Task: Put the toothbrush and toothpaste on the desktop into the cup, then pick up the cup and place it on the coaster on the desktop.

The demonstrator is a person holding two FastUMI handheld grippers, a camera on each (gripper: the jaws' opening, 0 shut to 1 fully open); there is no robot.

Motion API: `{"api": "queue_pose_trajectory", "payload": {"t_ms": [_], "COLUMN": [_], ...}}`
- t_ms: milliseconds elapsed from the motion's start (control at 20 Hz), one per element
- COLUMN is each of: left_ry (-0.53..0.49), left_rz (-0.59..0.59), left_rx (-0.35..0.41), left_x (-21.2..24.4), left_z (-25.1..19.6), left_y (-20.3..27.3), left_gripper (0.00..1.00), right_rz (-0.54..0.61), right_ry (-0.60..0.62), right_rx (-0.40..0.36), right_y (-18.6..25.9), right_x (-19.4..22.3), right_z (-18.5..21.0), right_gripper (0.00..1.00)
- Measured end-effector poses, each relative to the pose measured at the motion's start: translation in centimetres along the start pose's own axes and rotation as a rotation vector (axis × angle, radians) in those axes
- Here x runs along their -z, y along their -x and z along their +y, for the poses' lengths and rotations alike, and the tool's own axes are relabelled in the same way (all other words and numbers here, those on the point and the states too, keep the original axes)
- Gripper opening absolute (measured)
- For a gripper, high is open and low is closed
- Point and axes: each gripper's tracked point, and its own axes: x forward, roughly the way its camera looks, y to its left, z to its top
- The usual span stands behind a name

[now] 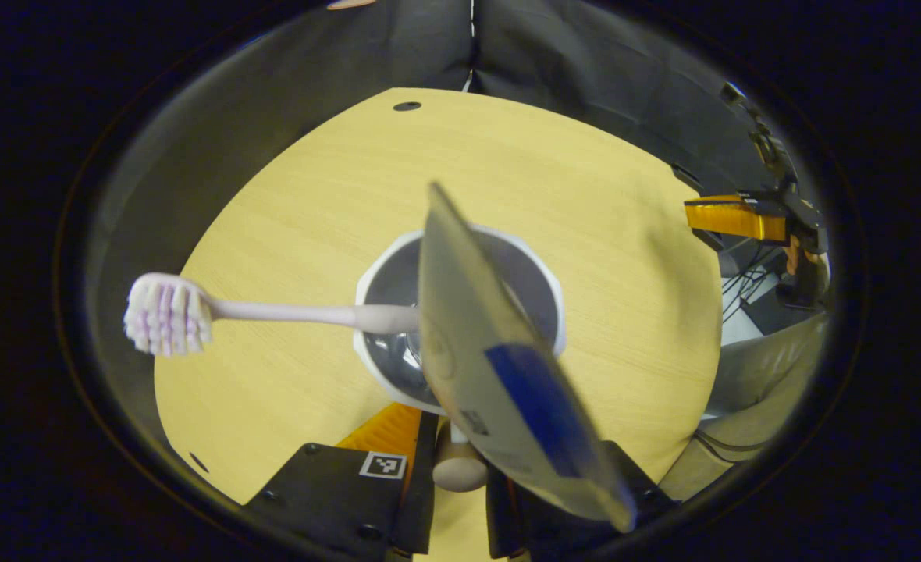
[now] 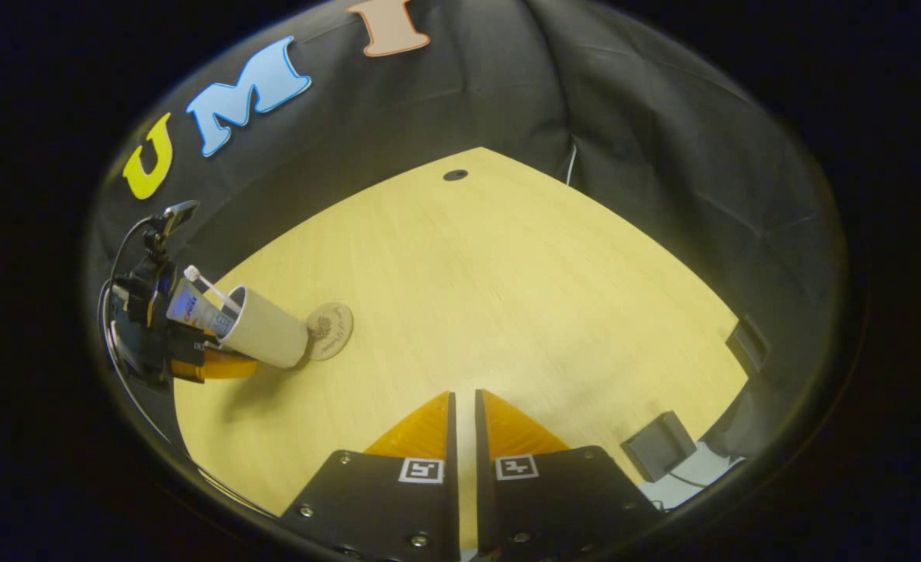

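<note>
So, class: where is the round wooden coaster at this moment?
In the right gripper view the round wooden coaster lies on the pale wooden desktop at the left, right beside the base of the white cup the left gripper holds.

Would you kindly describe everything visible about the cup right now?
The cup is pale, smooth and plastic-looking, with a white rim and grey inside. It holds the toothbrush, bristles sticking out, and the flat toothpaste tube. The left gripper grips it near the rim; it tilts, base by the round coaster, over the wooden desktop. Whether it touches the coaster is unclear.
</note>
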Motion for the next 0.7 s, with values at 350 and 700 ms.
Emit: {"api": "queue_pose_trajectory", "payload": {"t_ms": [350, 700], "left_ry": [-0.071, -0.092], "left_rz": [0.018, 0.018], "left_rx": [-0.001, -0.045], "left_x": [-2.9, -4.0], "left_z": [-0.5, -0.1], "left_y": [-2.1, -2.4], "left_gripper": [0.42, 0.44], "right_rz": [-0.007, -0.008], "right_ry": [-0.058, -0.066], "right_rx": [0.019, 0.003], "right_y": [0.2, -0.2], "right_x": [-0.3, -0.5], "right_z": [-1.6, -1.4], "right_gripper": [0.1, 0.1]}}
